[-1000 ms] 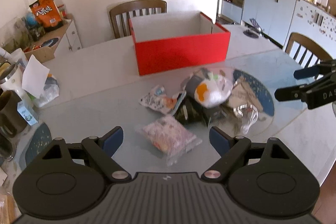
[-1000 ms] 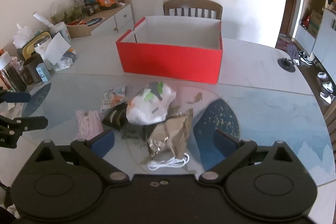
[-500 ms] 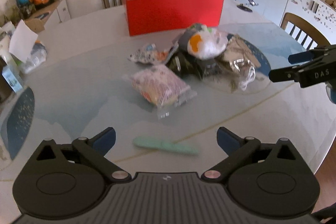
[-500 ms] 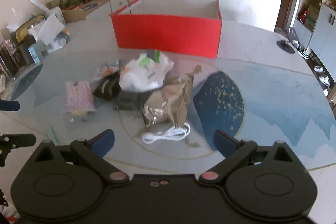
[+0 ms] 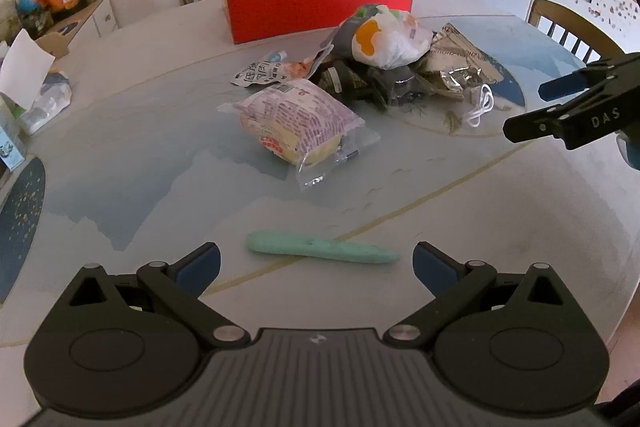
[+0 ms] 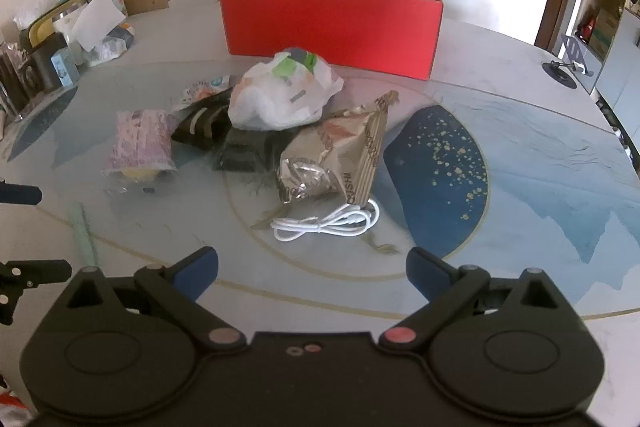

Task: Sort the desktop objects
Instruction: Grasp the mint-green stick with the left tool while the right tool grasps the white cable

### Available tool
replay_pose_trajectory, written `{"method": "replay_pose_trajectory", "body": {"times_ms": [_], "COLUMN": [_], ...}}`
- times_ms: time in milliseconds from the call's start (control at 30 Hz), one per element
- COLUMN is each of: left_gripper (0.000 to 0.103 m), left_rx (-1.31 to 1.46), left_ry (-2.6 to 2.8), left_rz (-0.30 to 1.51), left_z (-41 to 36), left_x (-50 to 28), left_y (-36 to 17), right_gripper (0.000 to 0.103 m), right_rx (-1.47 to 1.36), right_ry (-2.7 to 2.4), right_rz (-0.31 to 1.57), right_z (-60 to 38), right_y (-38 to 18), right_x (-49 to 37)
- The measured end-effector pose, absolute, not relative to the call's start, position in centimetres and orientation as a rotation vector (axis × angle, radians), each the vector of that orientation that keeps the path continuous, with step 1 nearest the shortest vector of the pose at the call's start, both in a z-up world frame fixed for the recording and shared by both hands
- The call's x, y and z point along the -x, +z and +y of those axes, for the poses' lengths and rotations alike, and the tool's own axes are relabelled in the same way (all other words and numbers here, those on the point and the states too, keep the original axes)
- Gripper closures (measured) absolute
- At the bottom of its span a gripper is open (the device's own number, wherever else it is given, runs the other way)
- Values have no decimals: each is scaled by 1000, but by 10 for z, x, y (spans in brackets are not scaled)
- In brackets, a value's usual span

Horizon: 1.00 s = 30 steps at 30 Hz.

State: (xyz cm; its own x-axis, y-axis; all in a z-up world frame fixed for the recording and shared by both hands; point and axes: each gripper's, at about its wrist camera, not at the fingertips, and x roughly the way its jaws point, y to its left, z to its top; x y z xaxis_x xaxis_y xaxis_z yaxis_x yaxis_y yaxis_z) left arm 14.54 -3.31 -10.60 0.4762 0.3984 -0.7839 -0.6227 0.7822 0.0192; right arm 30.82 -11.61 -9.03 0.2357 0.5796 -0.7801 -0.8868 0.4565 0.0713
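Left wrist view: the left gripper [image 5: 316,263] is pulling back and dropping low toward the near table [image 5: 500,227] edge — a second ago it was sitting over the pink packet [image 5: 296,123], and now that packet is lying well ahead while a green stick [image 5: 320,251] is coming into frame just in front of the spread, empty fingers. The right gripper [image 5: 560,107] is showing at the right edge, its fingers apart and holding nothing. The pile is sitting beyond the packet, with the white bag [image 5: 388,39] on top and the red box [image 5: 320,3] behind it. Right wrist view: this gripper is retreating too — the pile is looking farther off than a second ago, and the white cable [image 6: 328,223] is lying clear ahead of the released fingers, touching the brown foil bag [image 6: 340,159]. The green stick is appearing only as a thin strip at the left here. Judgement: nothing is sorted yet; nothing is showing inside the box from these low angles, so I cannot tell its contents. The retreat is probably lining the left gripper up on the green stick as its first pick.
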Motion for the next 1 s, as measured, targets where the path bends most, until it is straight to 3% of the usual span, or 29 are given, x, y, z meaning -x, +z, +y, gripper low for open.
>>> {"method": "replay_pose_trajectory", "body": {"times_ms": [1000], "left_gripper": [0], "left_rx": [308], "left_ry": [633], "left_rz": [874], "left_z": [-23], "left_x": [-157], "left_y": [-129], "right_gripper": [1], "right_rx": [472], "right_ry": [1076], "right_rz": [831], "right_z": [-82], "right_y": [-129], "right_x": [-337]}}
